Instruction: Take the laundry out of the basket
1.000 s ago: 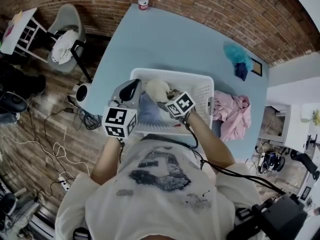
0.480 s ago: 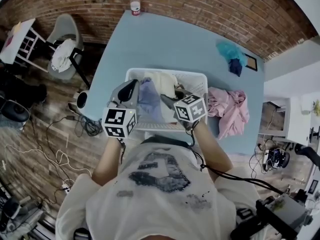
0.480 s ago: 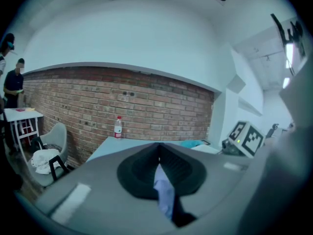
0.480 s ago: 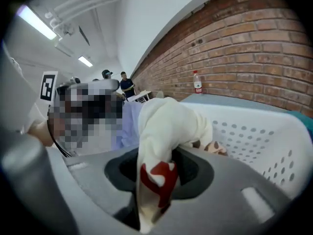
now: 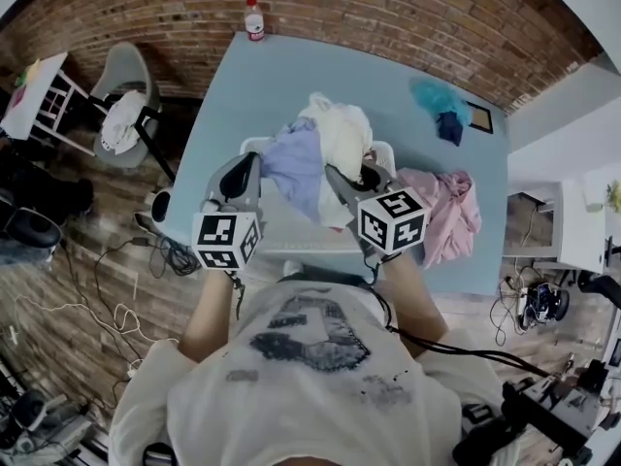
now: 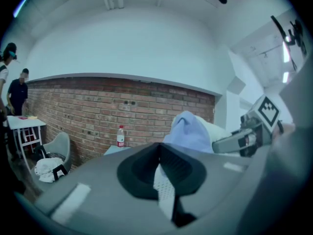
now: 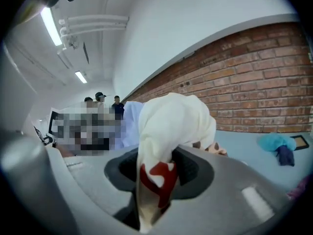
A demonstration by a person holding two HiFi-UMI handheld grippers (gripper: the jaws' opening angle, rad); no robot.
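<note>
**Two garments held up over the laundry basket**

A person reaches both arms forward over a white basket [image 5: 291, 239] on the light blue surface [image 5: 320, 66]. The left hand-held gripper [image 5: 254, 166] points nearly level, its jaws fully together on a thin pale fold of a lavender garment [image 5: 296, 168]. The right hand-held gripper [image 5: 337, 176] tips slightly downward, its jaws closed partway on a cream garment [image 5: 342, 136] bunched above the basket. The right gripper view alone shows a red print [image 7: 157, 177] on the cloth pinched between those jaws. Only the head view shows the basket itself, and a pink garment [image 5: 441, 212] lying on the surface just beside it.
</note>
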